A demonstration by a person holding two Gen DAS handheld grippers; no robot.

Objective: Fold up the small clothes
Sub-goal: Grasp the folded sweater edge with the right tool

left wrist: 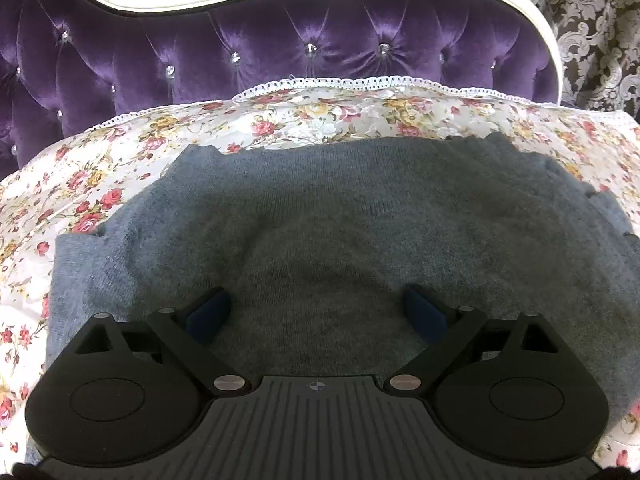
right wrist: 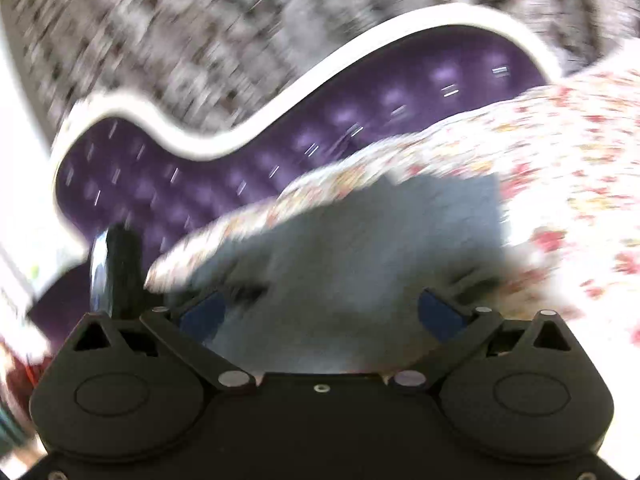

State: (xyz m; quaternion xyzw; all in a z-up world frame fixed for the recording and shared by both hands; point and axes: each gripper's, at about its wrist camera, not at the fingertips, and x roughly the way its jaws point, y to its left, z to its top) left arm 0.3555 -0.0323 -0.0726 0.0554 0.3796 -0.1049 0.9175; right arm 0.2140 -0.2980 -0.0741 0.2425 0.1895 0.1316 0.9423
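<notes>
A grey knitted garment (left wrist: 340,220) lies spread flat on a bed, on a floral cover (left wrist: 132,152) printed with small red and yellow roses on white. The knit is fine and slightly fuzzy, a soft blue-grey, with a gentle hollow and a few shallow wrinkles across its middle. Its far edge runs nearly straight across the cover; at the left a flat band of the same knit sticks out sideways, and the right edge shows small notches. A narrow white lace trim (left wrist: 360,82) edges the far side of the cover.

Behind the bed stands a headboard (left wrist: 240,52) of deep purple velvet, button-tufted with small glinting studs, framed by a curving glossy white rim. Past it hangs a dark fabric with a pale damask scroll pattern (left wrist: 592,32).

The left gripper (left wrist: 320,312) hangs over the near part of the garment, its matte black fingers with blue pads (left wrist: 208,316) set wide apart, nothing pinched between them, only flat knit below.

The right wrist view is smeared by motion and tilted. There the right gripper (right wrist: 324,312) also has its blue-padded fingers spread wide, with the grey garment (right wrist: 380,232) blurred beyond and beneath them; nothing appears clamped. A dark upright object at the left is too blurred to identify.
</notes>
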